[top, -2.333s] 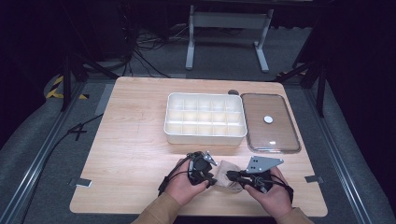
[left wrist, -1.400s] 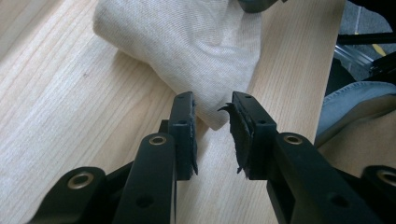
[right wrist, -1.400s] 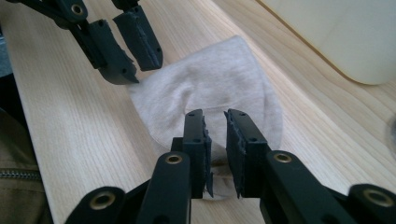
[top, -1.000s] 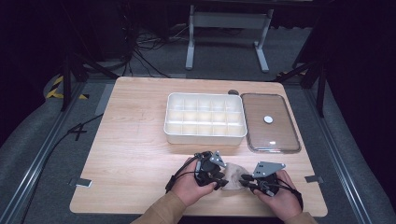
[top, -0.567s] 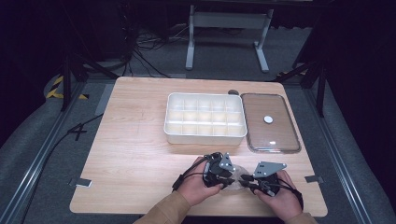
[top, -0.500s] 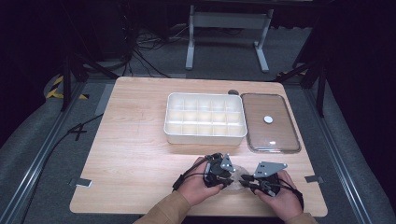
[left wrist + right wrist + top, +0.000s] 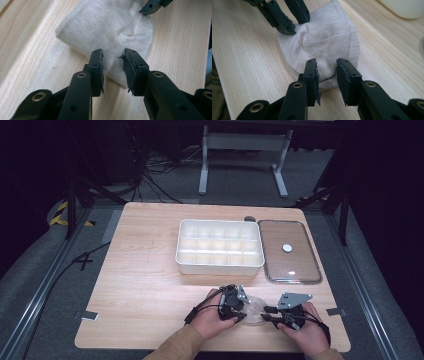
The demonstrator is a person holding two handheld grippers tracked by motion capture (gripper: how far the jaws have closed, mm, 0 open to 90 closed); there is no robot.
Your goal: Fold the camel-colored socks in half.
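Note:
A folded pale grey knit cloth (image 7: 254,309) lies on the wooden table (image 7: 150,285) near its front edge, between my two grippers. My left gripper (image 7: 242,315) comes at it from the left. Its jaws (image 7: 113,56) have just been opening and stand apart over the cloth's (image 7: 110,27) near edge, with fabric in the gap and the pads not pressing on it. My right gripper (image 7: 266,313) faces it from the right. Its jaws (image 7: 327,65) have also just been opening and straddle the rounded end of the cloth (image 7: 329,37) without pinching it.
A white compartment box (image 7: 220,266) stands at the table's middle back. Its clear lid (image 7: 300,265) lies flat to the right, with a small white disc (image 7: 287,248) on it. The table's front edge runs just under both hands.
My left hand has shifted right and sunk toward the cloth. The right hand has moved slightly right. The cloth now lies smaller and more compact between the two grippers.

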